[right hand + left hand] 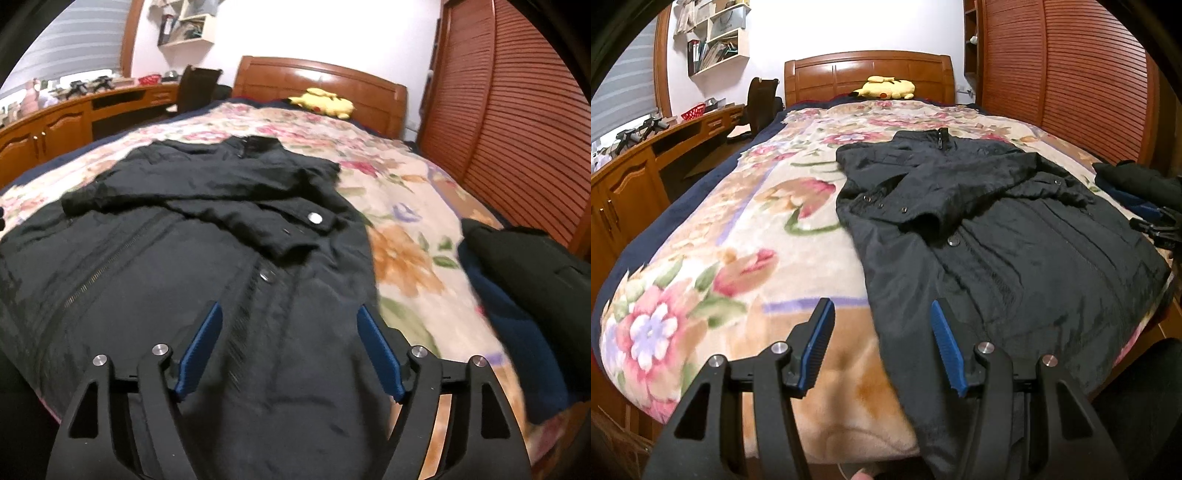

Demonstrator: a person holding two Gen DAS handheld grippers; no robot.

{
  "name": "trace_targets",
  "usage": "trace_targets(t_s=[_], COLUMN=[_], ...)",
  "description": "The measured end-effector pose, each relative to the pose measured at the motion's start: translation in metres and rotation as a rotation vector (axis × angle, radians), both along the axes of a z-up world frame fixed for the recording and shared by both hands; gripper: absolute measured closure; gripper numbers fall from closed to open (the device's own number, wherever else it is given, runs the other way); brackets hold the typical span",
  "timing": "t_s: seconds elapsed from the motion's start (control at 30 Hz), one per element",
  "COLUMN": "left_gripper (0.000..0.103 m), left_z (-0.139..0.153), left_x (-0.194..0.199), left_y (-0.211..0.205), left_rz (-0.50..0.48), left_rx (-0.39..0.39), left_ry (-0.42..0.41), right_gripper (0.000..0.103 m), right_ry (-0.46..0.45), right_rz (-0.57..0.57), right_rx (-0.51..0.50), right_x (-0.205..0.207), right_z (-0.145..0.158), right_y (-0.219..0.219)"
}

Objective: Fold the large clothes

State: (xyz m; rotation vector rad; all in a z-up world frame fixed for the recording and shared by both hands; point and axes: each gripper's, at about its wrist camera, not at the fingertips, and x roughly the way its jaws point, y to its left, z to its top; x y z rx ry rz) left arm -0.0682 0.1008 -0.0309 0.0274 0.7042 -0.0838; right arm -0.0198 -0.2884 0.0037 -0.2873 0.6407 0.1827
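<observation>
A black jacket (1015, 240) (147, 258) lies front up on the floral blanket (738, 229) (406, 206), collar toward the headboard. Both sleeves are folded across its chest, and its hem hangs over the near end of the bed. My left gripper (882, 308) is open above the jacket's left lower edge, with its left finger over the blanket and its right finger over the cloth. My right gripper (290, 309) is open wide over the jacket's lower right part near the hem. Neither gripper's pads press on the fabric.
A yellow plush toy (886, 88) (321, 101) rests by the wooden headboard (868, 70). A pile of dark clothes (517, 277) (1134, 181) sits on the bed's right side. A wooden desk (646, 158) runs along the left, and slatted wardrobe doors (1071, 74) stand on the right.
</observation>
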Motion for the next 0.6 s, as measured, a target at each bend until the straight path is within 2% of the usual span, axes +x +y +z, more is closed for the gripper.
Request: trace_targets(t_s=[0.23, 0.6], left_gripper=[0.050, 0.050], left_z=[-0.010, -0.025], left_x=[-0.010, -0.016], left_y=[0.001, 0.008], left_rz=[0.009, 0.004], left_rx=[-0.003, -0.019], left_ry=[0.021, 0.047], right_gripper=[0.026, 0.026], right_ry=[0.056, 0.141], right_rz=[-0.026, -0.017], right_rx=[-0.017, -0.003], right_x=[-0.019, -0.034], right_z=[0.004, -0.019], right_y=[-0.022, -0.033])
